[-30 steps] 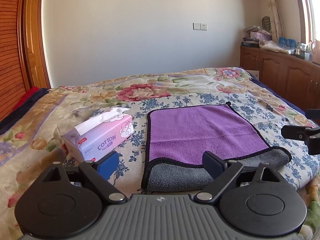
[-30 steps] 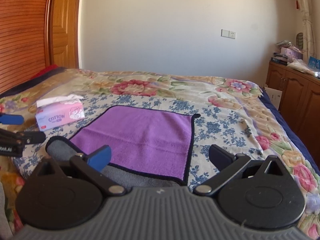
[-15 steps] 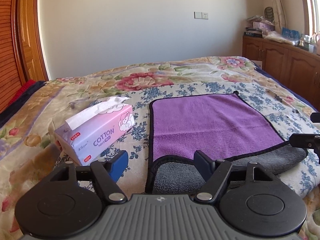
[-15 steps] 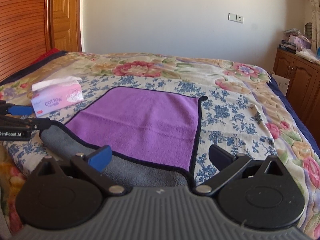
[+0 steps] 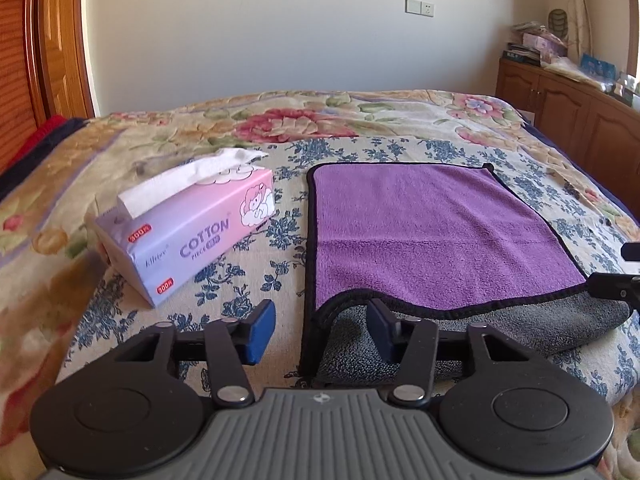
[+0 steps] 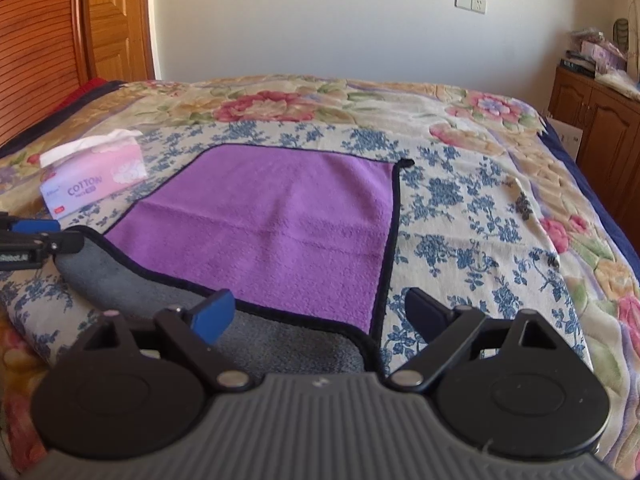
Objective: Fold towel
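Observation:
A purple towel [image 5: 420,232] with a black hem lies flat on the bed. Its near edge is turned over and shows the grey underside [image 5: 520,328]. It also shows in the right wrist view [image 6: 272,224]. My left gripper [image 5: 322,330] is open and straddles the towel's near left corner, just above it. My right gripper [image 6: 320,314] is open and straddles the near right corner. Each gripper shows at the edge of the other's view: the right one [image 5: 616,280] and the left one [image 6: 36,240].
A pink tissue box [image 5: 188,236] stands left of the towel, close to my left gripper. The floral bedspread [image 6: 480,208] stretches to the right. Wooden cabinets [image 5: 568,112] stand beyond the bed's right side, a wooden door [image 6: 116,20] at far left.
Both grippers have moved forward and down toward the towel's near corners. The left gripper's fingers now stand closer together. The towel has not moved.

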### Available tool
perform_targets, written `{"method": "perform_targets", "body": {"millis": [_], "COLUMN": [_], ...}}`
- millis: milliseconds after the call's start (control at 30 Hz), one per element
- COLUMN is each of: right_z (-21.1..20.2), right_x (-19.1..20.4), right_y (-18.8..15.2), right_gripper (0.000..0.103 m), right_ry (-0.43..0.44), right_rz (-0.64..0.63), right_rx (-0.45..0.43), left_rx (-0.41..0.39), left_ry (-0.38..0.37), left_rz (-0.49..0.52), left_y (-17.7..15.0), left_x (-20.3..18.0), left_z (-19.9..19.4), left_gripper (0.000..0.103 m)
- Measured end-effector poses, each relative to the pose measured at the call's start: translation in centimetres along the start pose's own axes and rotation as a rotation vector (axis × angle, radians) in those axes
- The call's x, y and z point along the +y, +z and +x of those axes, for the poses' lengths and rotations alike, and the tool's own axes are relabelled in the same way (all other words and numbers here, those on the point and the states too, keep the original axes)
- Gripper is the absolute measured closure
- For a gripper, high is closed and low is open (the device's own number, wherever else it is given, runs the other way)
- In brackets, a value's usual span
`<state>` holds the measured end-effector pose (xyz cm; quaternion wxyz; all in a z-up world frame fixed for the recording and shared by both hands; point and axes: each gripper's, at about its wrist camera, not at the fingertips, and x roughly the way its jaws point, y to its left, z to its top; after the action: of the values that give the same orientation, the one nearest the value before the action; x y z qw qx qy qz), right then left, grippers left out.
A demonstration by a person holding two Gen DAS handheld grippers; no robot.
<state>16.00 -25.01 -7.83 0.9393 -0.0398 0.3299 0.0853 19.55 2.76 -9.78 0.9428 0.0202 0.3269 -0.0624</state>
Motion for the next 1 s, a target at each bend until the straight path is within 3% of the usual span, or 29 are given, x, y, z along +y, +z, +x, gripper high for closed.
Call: {"method": "perform_targets", "body": {"millis": [300, 633, 833, 1000], "right_z": [1.3, 1.6, 1.5, 1.3], "right_x": [-0.6, -1.7, -2.3, -2.8], "right_y": [-0.6, -0.8, -0.5, -0.3], "right_gripper": [0.018, 0.029, 0.048, 0.070], "right_ry": [0.037, 0.069, 0.076, 0.068], "right_rz": [0.033, 0.086, 0.095, 0.095], "right_rx": [0.120, 0.182, 0.191, 0.199], "left_rx": [0.018, 0.026, 0.029, 0.024], "left_ry": [-0.048, -0.056, -0.054, -0.057], "left_rz": [-0.022, -0.031, -0.027, -0.021], "left_y": [-0.1, -0.3, -0.5, -0.5], "left_x": [0.2, 0.4, 0.4, 0.3], "left_z": [0.5, 0.7, 0.8, 0.7], "left_gripper": [0.074, 0.077, 0.077, 0.077]}}
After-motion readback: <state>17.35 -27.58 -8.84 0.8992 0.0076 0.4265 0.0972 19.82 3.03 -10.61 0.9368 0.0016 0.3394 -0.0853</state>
